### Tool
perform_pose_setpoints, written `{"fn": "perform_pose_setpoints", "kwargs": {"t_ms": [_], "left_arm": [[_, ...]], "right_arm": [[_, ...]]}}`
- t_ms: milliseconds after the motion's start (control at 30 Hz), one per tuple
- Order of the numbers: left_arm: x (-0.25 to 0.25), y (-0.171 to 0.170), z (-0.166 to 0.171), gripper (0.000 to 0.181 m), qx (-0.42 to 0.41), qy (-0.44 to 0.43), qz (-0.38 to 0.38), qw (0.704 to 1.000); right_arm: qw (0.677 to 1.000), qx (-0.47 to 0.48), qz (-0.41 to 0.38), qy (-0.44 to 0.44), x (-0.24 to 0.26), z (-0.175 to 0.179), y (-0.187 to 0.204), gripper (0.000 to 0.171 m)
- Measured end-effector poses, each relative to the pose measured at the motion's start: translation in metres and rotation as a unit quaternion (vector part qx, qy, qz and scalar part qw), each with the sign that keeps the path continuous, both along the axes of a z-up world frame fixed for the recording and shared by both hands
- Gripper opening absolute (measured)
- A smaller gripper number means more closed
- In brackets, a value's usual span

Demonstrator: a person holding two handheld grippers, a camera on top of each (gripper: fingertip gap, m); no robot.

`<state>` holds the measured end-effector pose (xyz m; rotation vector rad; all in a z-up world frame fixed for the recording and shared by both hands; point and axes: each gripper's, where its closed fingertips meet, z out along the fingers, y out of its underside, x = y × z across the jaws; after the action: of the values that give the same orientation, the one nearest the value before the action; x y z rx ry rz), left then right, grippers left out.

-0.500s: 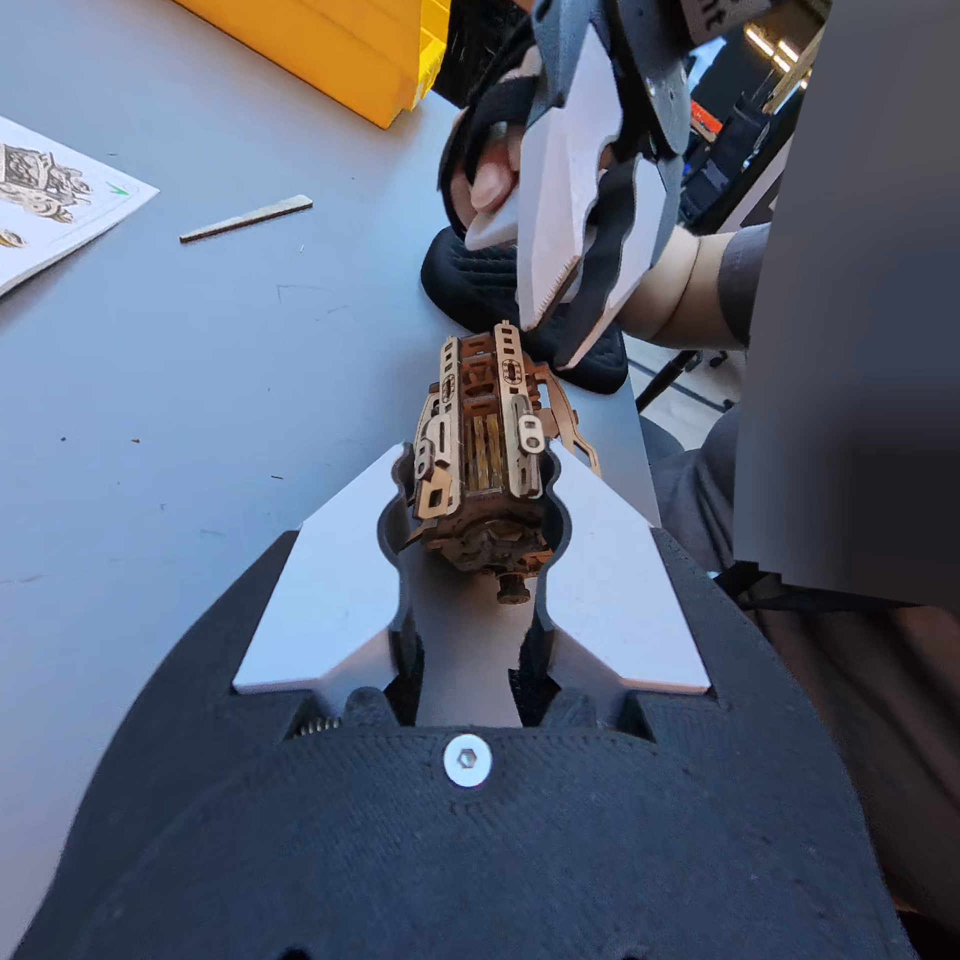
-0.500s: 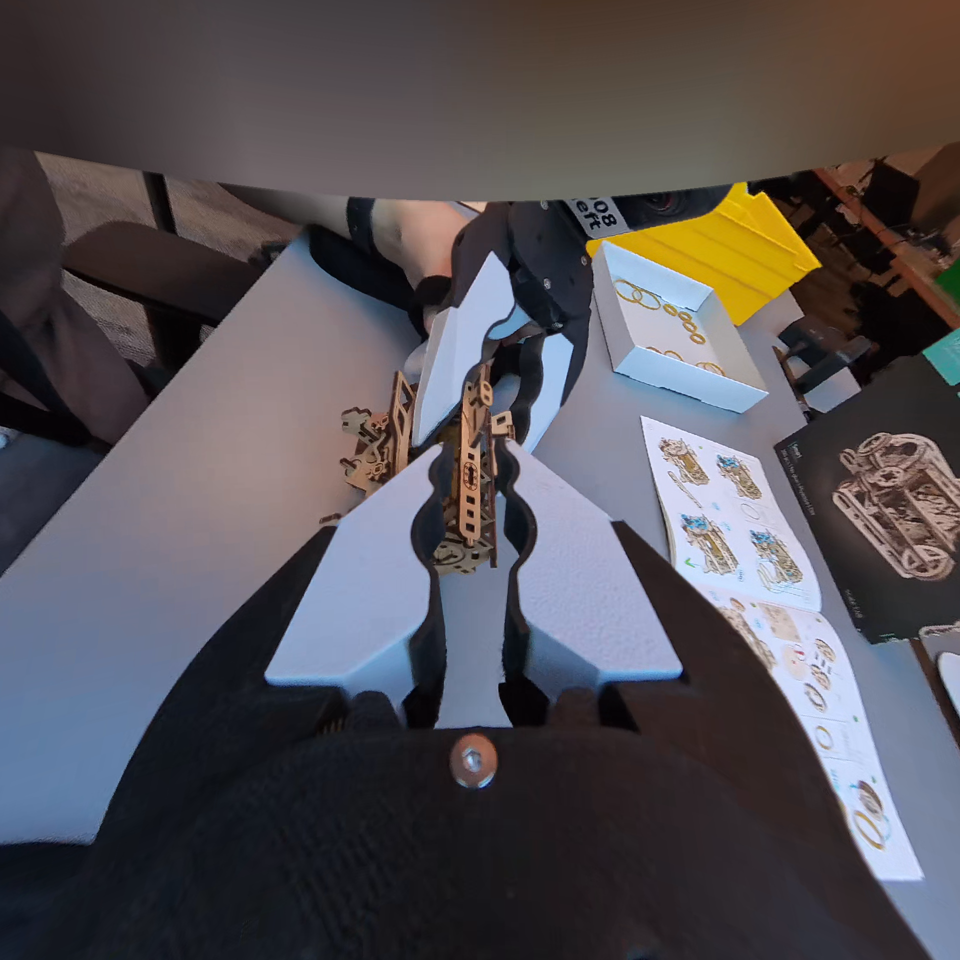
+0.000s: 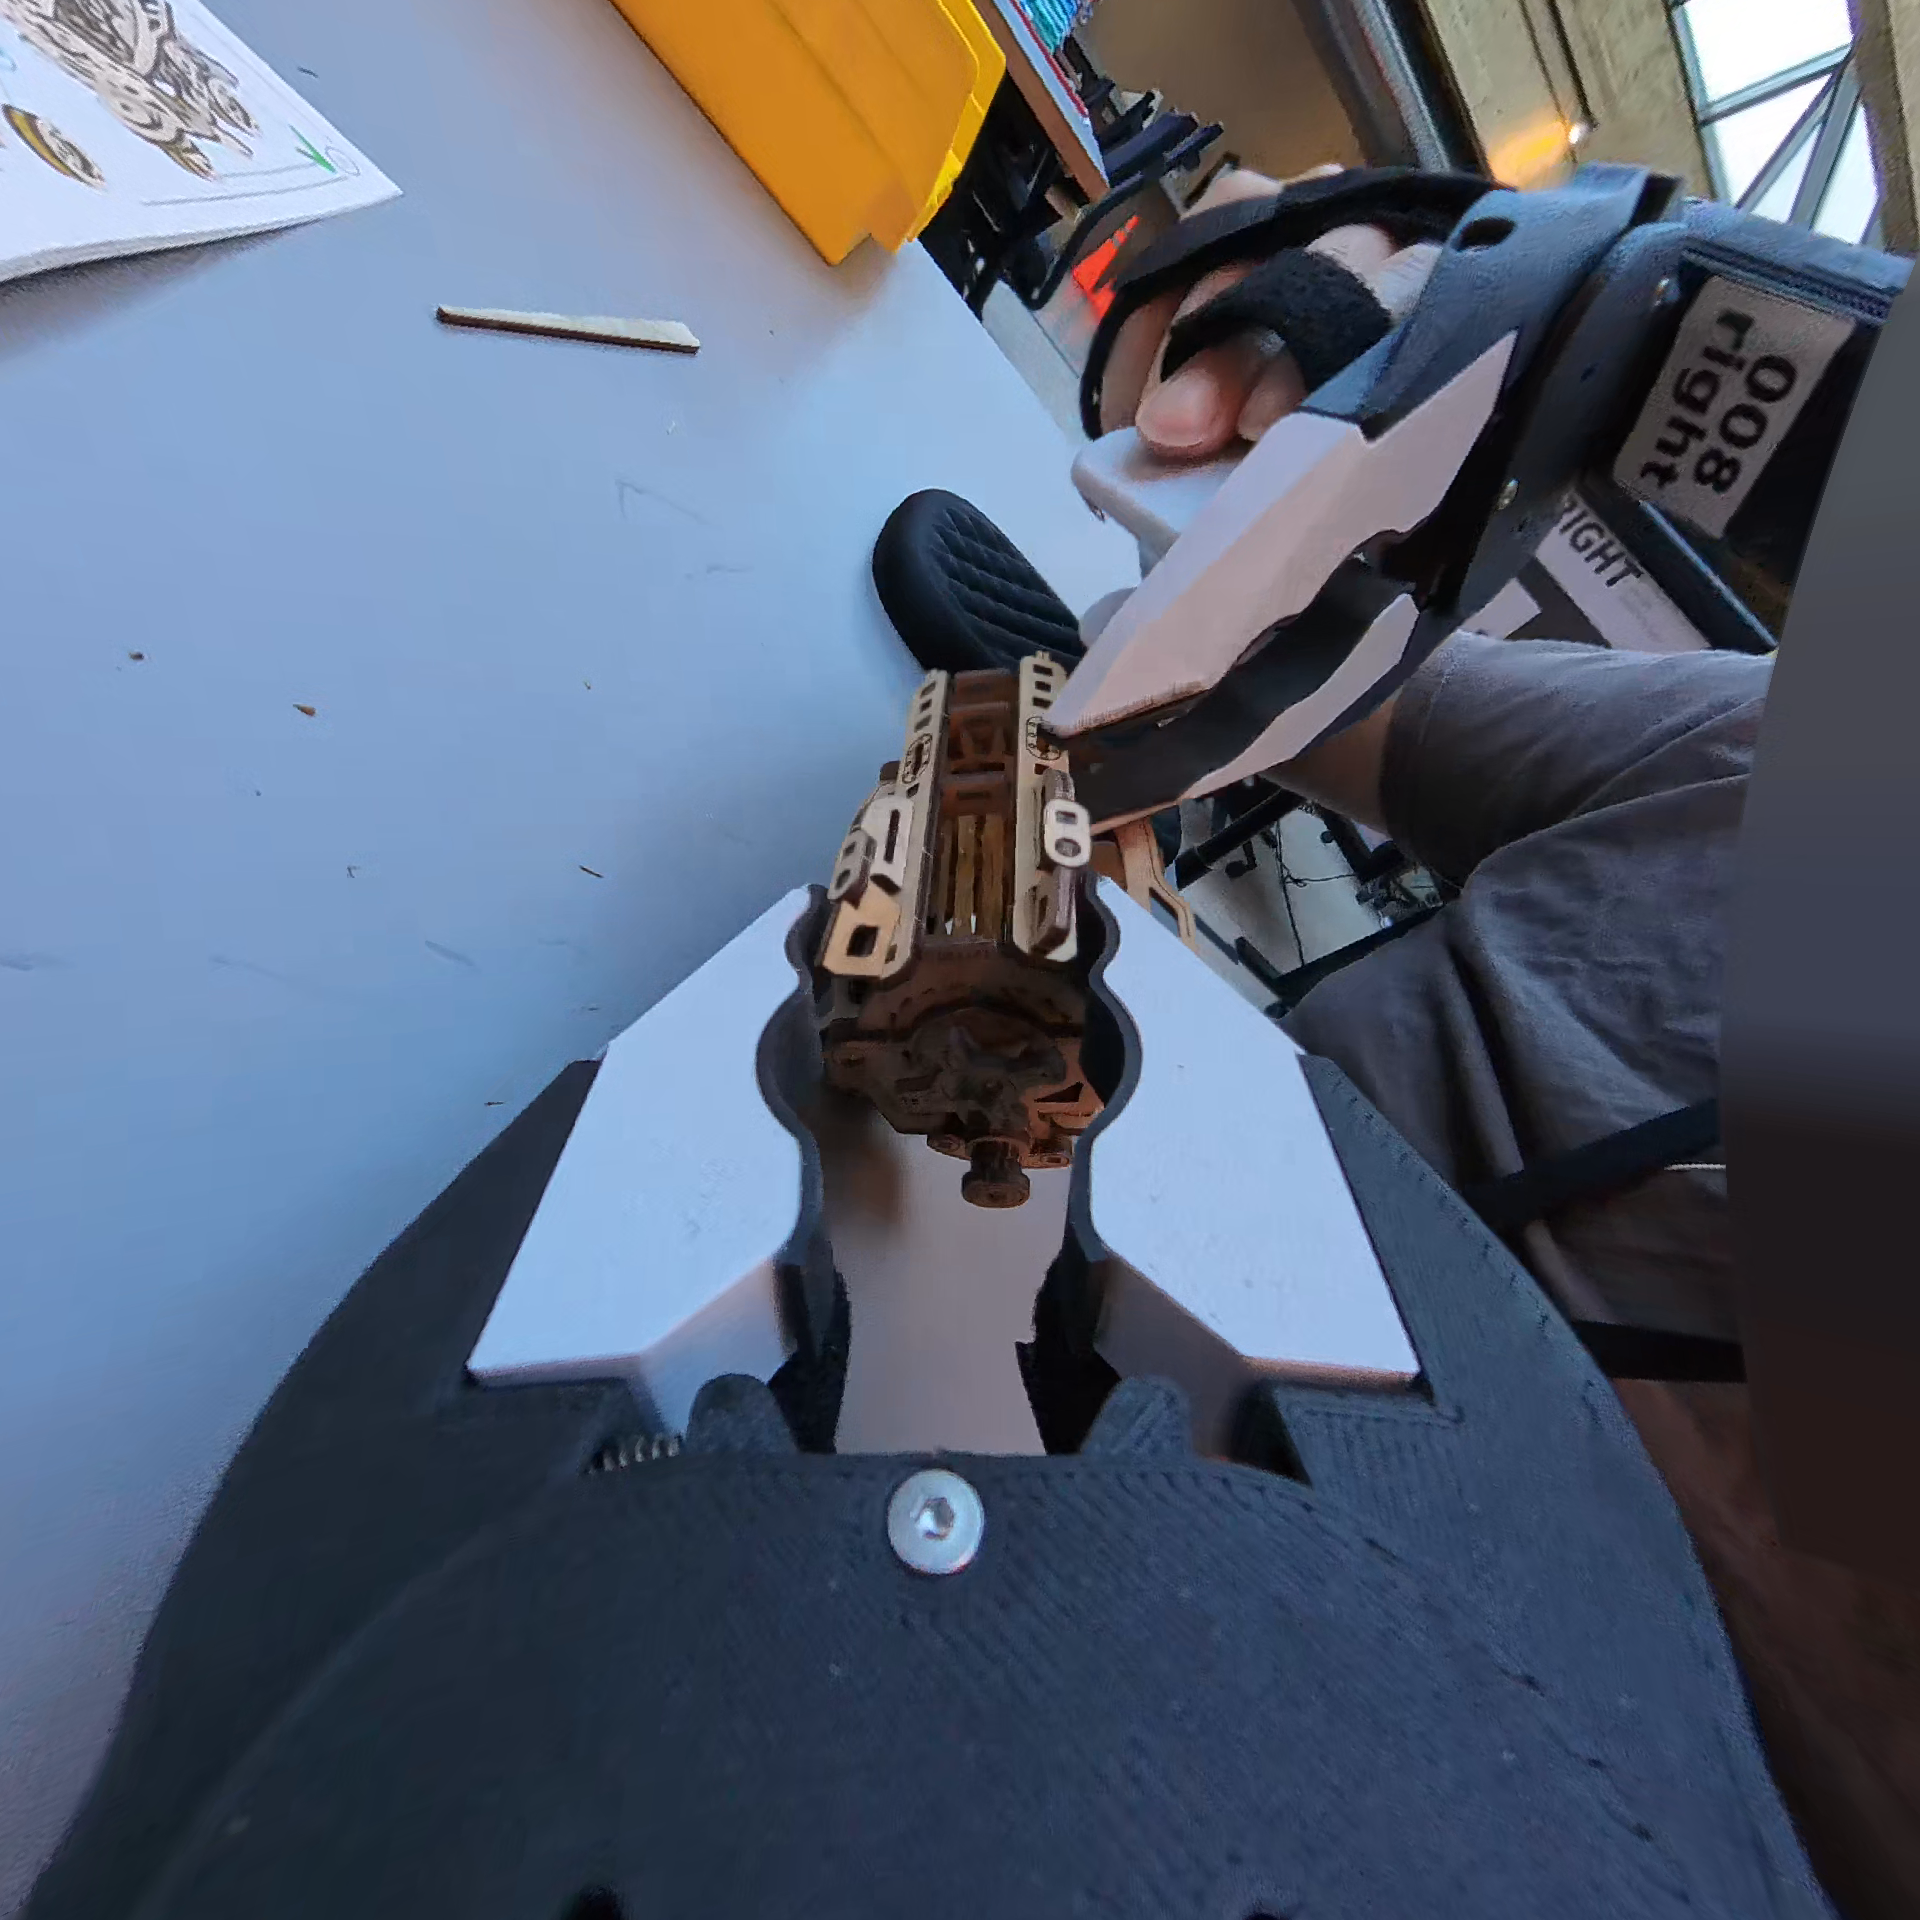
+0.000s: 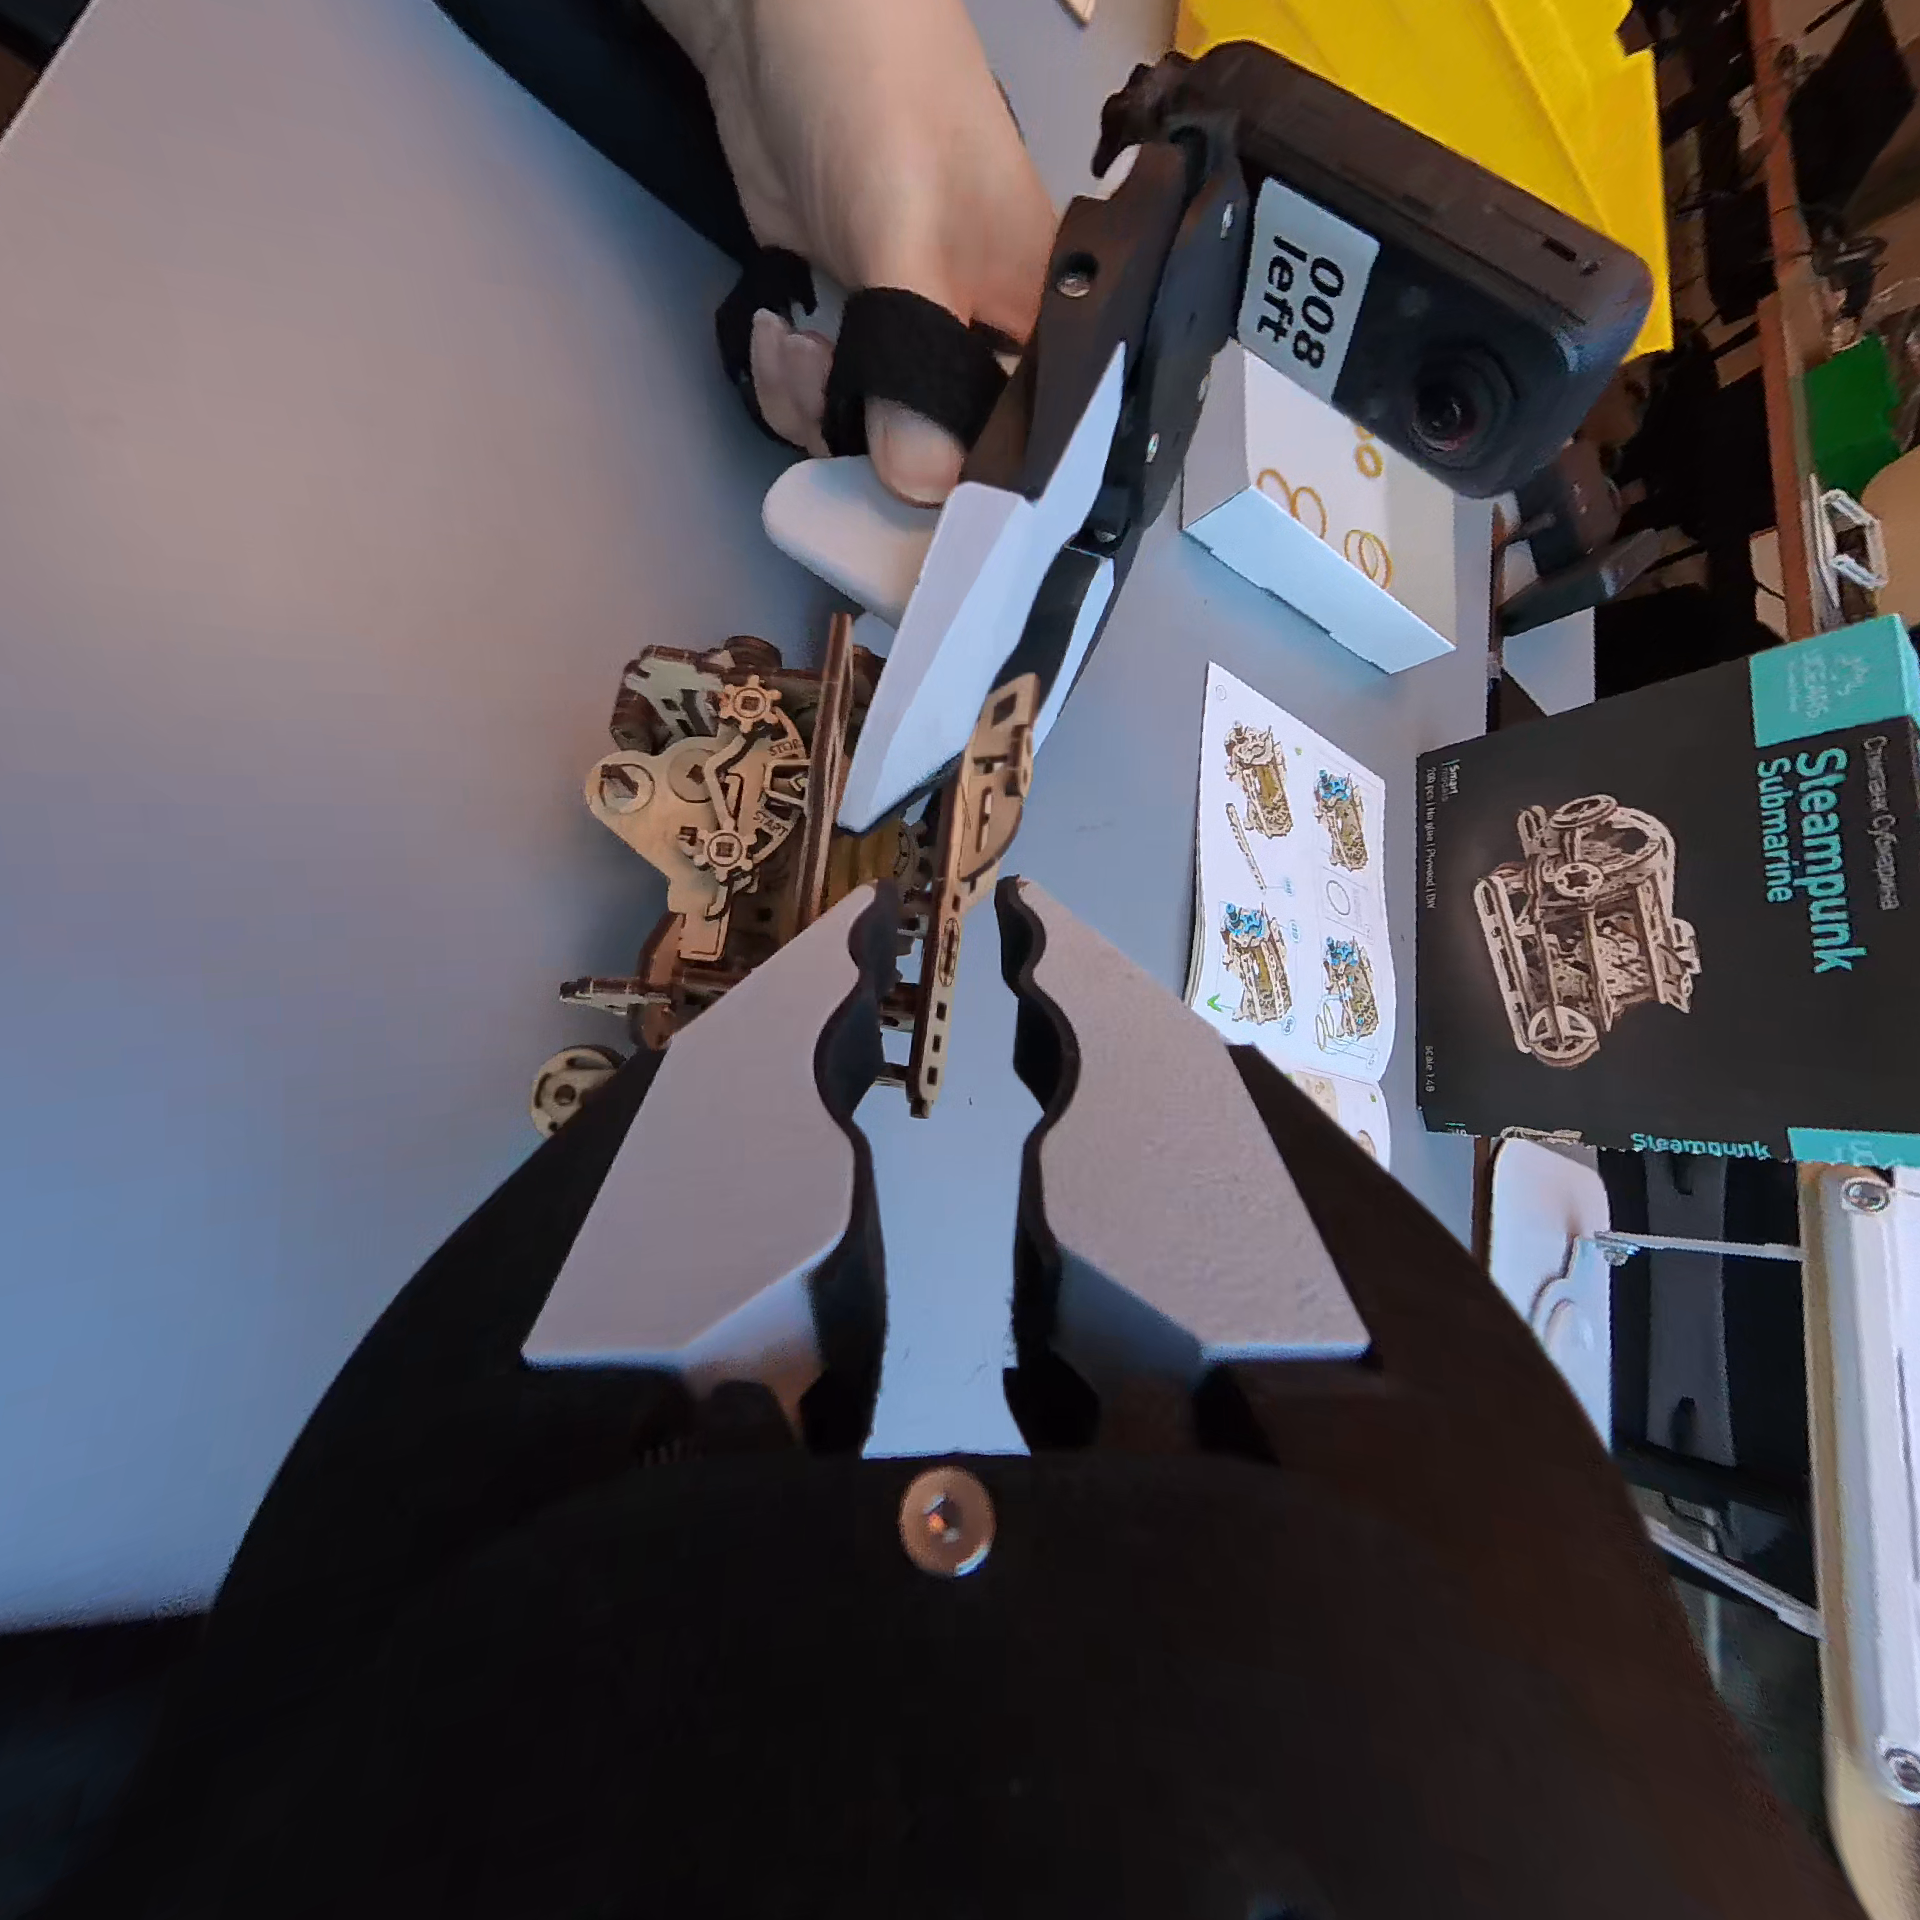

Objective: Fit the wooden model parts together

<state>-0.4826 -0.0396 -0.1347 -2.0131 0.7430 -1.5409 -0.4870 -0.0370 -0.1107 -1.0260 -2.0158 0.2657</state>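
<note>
A brown wooden model [image 3: 956, 997] with gears and light side rails is clamped between the fingers of my left gripper [image 3: 956, 914], just above the grey table [image 3: 416, 727]. My right gripper [image 3: 1060, 769] comes in from the right, its tips closed on the model's far right rail. In the right wrist view, that thin side panel [image 4: 971, 883] stands between the narrowed fingers of my right gripper [image 4: 945, 899]. The model's gear side [image 4: 707, 810] shows to the left. The left gripper [image 4: 904, 821] reaches down from above onto the model.
Yellow bins [image 3: 831, 114] stand at the back. A thin wooden strip [image 3: 566, 327] lies on the table. An instruction booklet [image 4: 1288, 883], a black model box [image 4: 1662, 914] and a white tray of rubber bands [image 4: 1309, 540] lie to the right. A black pad [image 3: 966, 592] sits at the table edge. The grippers are tip to tip, or close to it.
The right gripper has swung from above the model's far end to its right side rail, and its fingers have narrowed. The left gripper keeps hold of the model.
</note>
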Motion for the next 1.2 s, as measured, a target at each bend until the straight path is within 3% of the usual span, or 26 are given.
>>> {"fn": "perform_pose_setpoints", "kwargs": {"t_ms": [267,500,667,800,867,967,1200], "left_arm": [[-0.004,0.007,0.0,0.044,-0.023,-0.012,0.014,1.0],[-0.005,0.004,0.001,0.042,-0.014,-0.009,0.011,1.0],[-0.016,0.004,0.014,0.042,-0.025,-0.041,0.028,0.998],[-0.04,-0.001,0.045,0.037,0.0,-0.094,0.048,0.994],[-0.054,0.005,0.049,0.038,0.063,-0.051,0.075,0.994],[-0.064,0.014,0.045,0.045,0.145,0.029,0.101,0.984],[-0.048,-0.007,0.017,0.046,0.153,0.089,0.058,0.982]], "right_arm": [[0.995,0.008,-0.023,-0.093,-0.005,-0.01,0.008,0.021],[0.994,-0.004,-0.03,-0.107,-0.005,-0.011,0.005,0.018],[0.992,-0.107,-0.068,-0.006,0.003,0.022,0.018,0.02],[0.954,-0.249,-0.117,0.121,0.025,0.039,0.05,0.02],[0.93,-0.309,-0.132,0.146,0.031,0.023,0.061,0.019],[0.923,-0.335,-0.14,0.126,0.032,-0.012,0.067,0.02],[0.945,-0.304,-0.123,0.018,0.02,-0.064,0.057,0.023]]}}
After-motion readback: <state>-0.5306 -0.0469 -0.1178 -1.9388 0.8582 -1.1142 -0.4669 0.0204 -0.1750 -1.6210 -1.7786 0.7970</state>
